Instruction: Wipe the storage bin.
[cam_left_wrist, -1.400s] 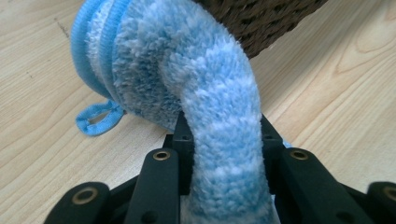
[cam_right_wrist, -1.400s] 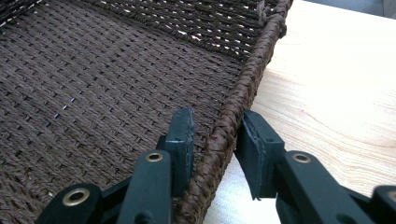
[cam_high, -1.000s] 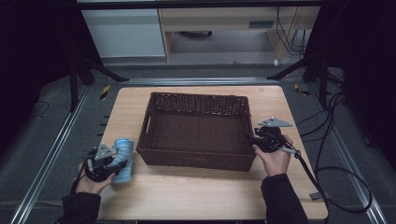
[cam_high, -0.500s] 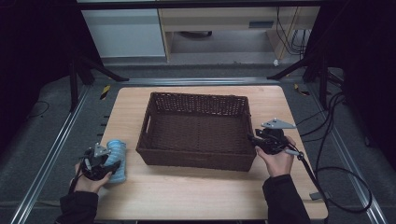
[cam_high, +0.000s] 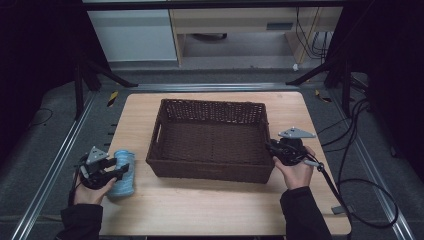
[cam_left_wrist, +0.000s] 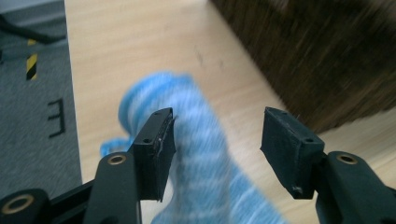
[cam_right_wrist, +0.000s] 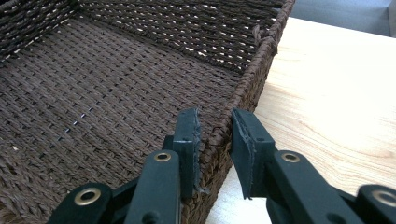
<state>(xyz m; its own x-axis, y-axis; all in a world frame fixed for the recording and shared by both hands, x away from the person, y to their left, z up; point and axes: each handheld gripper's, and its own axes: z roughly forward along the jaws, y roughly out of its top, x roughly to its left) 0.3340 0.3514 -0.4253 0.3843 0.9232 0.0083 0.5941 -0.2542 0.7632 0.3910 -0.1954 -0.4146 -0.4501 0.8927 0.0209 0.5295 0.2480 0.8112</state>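
From the high view, a dark woven basket sat mid-table on the pale wooden table; the left gripper hovered over a rolled blue-and-white cloth lying on the wood just beside the basket's left end, seemingly set there to go in next; the right gripper was at the basket's right wall, probably to steady it.

In the left gripper view, the jaws had just been opening and stood spread, released; the fuzzy striped cloth lay between and below them, near the left pad but not clamped.

In the right gripper view, the jaws had just been closing astride the braided rim; the inner pad lay against the wicker, the outer one looked barely off it, so whether the grip was clenched I cannot tell.
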